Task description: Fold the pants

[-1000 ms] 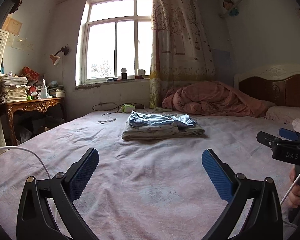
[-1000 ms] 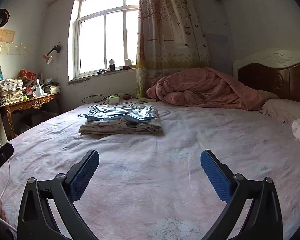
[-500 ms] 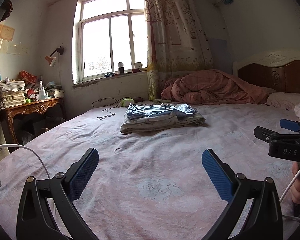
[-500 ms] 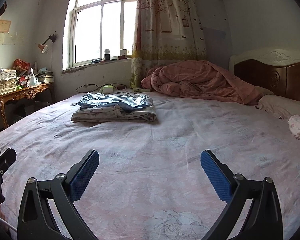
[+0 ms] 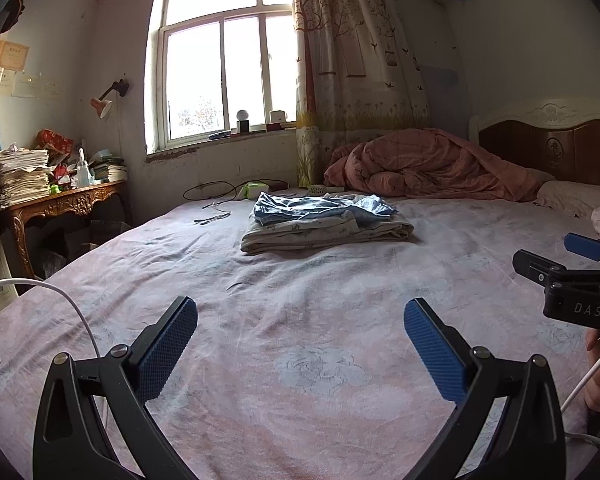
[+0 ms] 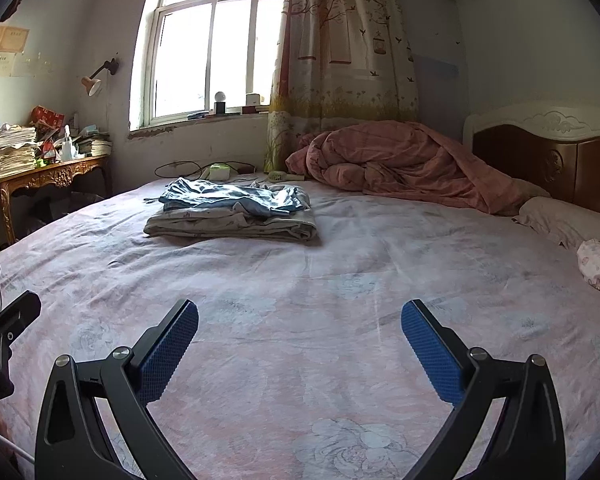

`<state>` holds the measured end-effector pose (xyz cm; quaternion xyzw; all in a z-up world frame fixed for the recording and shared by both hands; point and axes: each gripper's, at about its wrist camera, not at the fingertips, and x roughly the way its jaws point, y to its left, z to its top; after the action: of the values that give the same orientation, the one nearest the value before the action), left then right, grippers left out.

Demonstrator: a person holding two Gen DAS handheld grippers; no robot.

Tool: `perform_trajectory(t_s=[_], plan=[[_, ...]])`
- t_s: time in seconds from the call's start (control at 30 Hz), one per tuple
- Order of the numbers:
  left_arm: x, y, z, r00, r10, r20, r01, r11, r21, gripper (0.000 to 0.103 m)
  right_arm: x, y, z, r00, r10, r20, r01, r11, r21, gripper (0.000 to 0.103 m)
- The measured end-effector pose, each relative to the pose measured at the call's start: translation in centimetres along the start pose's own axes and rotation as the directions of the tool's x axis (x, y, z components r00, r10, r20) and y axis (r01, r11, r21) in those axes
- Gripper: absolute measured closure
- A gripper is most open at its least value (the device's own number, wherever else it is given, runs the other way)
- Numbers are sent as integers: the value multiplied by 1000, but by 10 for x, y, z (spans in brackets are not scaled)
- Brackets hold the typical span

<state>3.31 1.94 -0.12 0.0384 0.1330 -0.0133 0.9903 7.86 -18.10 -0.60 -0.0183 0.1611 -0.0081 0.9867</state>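
A stack of folded clothes lies on the pink bed sheet far ahead: blue pants on top of a pale patterned garment. The stack also shows in the right wrist view, with the blue pants on top. My left gripper is open and empty, low over the sheet near the bed's front. My right gripper is open and empty too, beside it; it shows at the right edge of the left wrist view.
A crumpled pink quilt lies by the wooden headboard, with pillows at the right. Cables and a small green box lie at the bed's far edge. A cluttered wooden desk stands at the left. A white cable hangs by my left gripper.
Both grippers have dropped lower and closer to the sheet, tilting the views up. Both stay open and empty. The folded stack has not moved.
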Motion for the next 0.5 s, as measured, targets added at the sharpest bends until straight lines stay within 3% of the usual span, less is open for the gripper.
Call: perform_trajectory(t_s=[0.5], plan=[[-2,-1,0,1000,3,-2,-3,1000,-6,0,4,4,-3,1000,12,-19,-12,1000,-5,1]])
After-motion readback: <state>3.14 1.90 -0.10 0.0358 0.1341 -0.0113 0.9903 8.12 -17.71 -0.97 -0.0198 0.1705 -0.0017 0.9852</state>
